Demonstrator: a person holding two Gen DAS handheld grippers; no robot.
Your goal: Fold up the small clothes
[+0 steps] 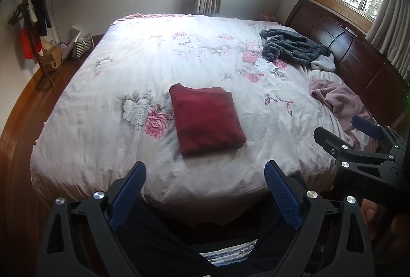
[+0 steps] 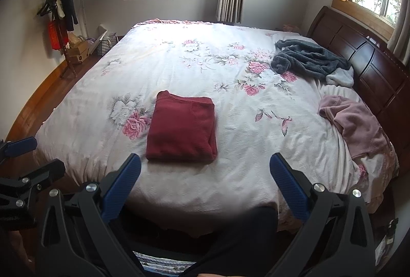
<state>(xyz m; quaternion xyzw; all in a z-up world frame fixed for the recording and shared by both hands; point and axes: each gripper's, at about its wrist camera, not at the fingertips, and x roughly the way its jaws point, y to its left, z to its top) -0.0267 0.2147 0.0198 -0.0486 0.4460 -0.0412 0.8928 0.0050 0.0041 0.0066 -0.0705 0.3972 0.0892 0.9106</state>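
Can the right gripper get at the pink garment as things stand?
Probably yes. The right gripper is open and empty, and the pink garment lies uncovered on the bed by the headboard, with nothing between them.

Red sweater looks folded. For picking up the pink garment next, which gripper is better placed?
Probably the right gripper. The pink garment lies crumpled on the bed's right side by the headboard, on that gripper's side. The left gripper would have to cross over. Both are open and empty.
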